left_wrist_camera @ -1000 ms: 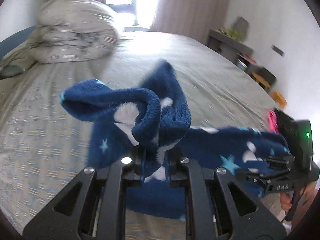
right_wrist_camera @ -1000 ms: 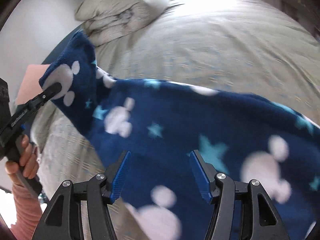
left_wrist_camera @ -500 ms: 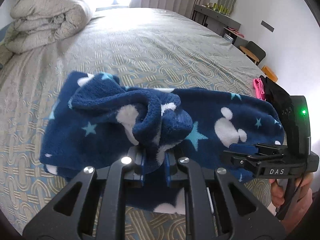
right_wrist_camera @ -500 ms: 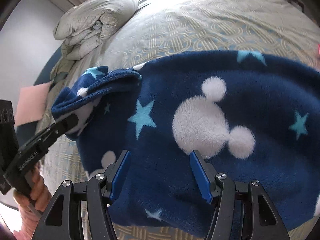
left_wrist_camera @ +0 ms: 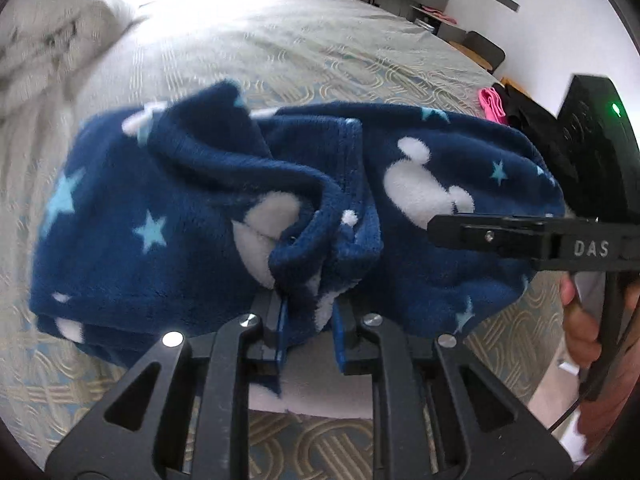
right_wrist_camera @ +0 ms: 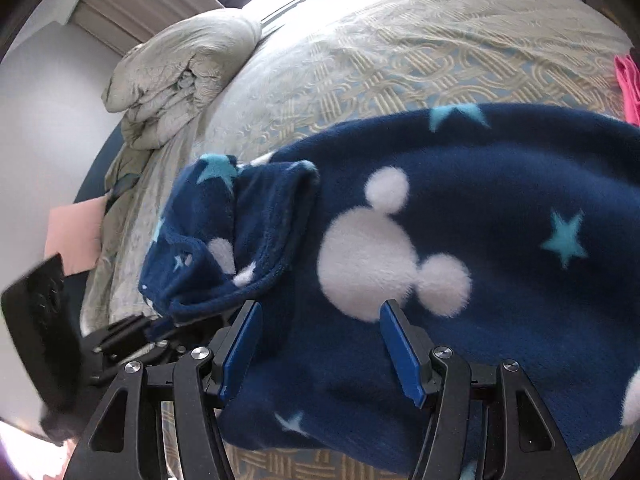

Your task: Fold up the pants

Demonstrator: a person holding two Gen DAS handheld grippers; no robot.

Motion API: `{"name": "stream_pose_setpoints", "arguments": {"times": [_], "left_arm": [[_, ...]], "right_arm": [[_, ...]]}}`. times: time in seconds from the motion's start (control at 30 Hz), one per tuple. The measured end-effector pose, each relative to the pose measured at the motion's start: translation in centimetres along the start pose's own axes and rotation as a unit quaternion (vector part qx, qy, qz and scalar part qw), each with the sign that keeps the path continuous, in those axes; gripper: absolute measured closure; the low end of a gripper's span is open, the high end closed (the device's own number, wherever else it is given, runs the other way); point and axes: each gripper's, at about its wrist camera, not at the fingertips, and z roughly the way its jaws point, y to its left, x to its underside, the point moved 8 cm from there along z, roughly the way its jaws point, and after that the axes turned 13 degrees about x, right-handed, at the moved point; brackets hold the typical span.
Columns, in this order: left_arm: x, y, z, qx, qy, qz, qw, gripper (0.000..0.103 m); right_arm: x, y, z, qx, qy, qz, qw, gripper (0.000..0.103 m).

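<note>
The pants (left_wrist_camera: 192,216) are dark blue fleece with white mouse heads and light blue stars, lying folded across the bed near its front edge. My left gripper (left_wrist_camera: 310,320) is shut on a bunched edge of the pants, held over the folded bulk. It also shows in the right wrist view (right_wrist_camera: 160,326) at the lower left with the fabric in it. My right gripper (right_wrist_camera: 320,344) is open, its blue pads just above the pants (right_wrist_camera: 460,208) and holding nothing. It shows in the left wrist view (left_wrist_camera: 456,228) at the right, over the pants' right end.
The bed (left_wrist_camera: 320,32) has a patterned beige cover. A rolled grey duvet (right_wrist_camera: 180,76) lies at the head. Pink (left_wrist_camera: 492,104) and black clothes (left_wrist_camera: 528,112) lie at the bed's right edge. A desk and chair (left_wrist_camera: 480,46) stand beyond. A pink pad (right_wrist_camera: 74,236) lies at left.
The left gripper has carried the held edge down and across onto the rest of the pants, which now lie flatter on the bed. The right gripper stayed open and came closer over the fabric.
</note>
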Motion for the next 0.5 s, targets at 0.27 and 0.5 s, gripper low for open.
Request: {"name": "stream_pose_setpoints", "arguments": {"times": [0.27, 0.5], "left_arm": [[-0.7, -3.1, -0.2, -0.061, 0.002, 0.13, 0.9896, 0.075], [0.3, -6.2, 0.8, -0.078, 0.004, 0.226, 0.9709, 0.065]], "right_arm": [[-0.6, 0.8, -0.2, -0.014, -0.01, -0.003, 1.0, 0.04], [-0.6, -1.2, 0.1, -0.003, 0.001, 0.025, 1.0, 0.04]]}}
